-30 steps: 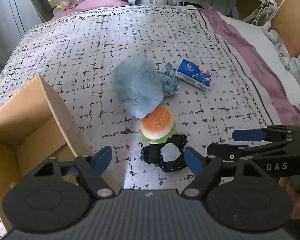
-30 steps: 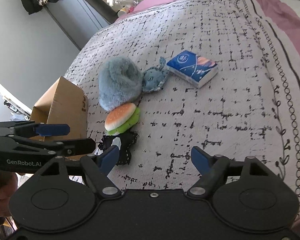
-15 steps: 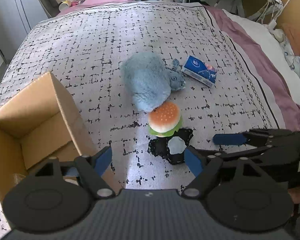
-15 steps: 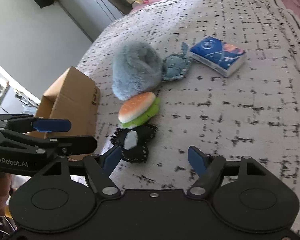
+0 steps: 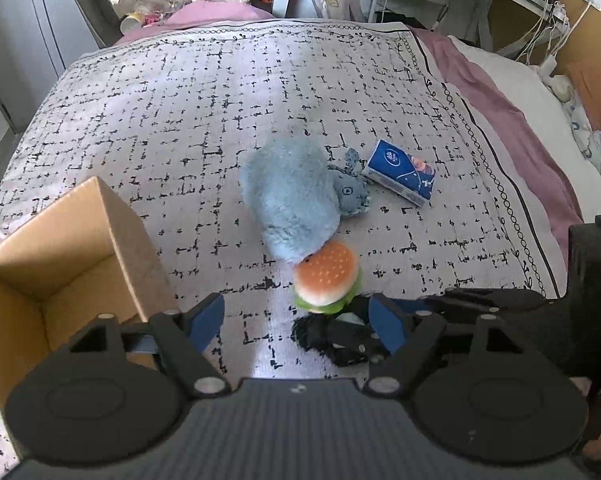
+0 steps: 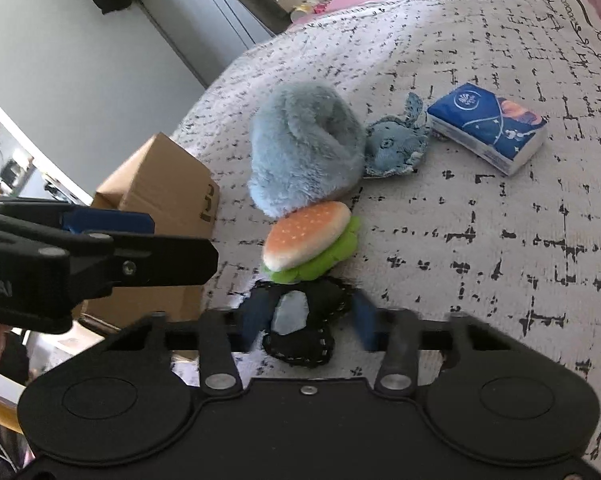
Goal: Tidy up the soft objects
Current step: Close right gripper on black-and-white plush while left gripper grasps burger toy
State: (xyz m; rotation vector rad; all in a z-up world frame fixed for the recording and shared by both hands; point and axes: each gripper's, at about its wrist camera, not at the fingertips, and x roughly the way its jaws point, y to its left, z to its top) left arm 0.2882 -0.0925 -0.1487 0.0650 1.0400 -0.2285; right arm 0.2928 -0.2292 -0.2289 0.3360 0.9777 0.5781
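The right hand-held gripper (image 6: 306,324) tilts down over the bed's near edge, jaws closing around the black soft toy (image 6: 304,334) lying between them, just below the burger plush (image 6: 308,240); the left hand-held gripper (image 5: 296,322) hovers wide, empty, beside the cardboard box (image 5: 60,248)

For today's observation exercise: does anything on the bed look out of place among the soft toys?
Yes: the blue tissue pack beside the small blue plush is the only non-toy there. It lies askew to the blanket's grid.
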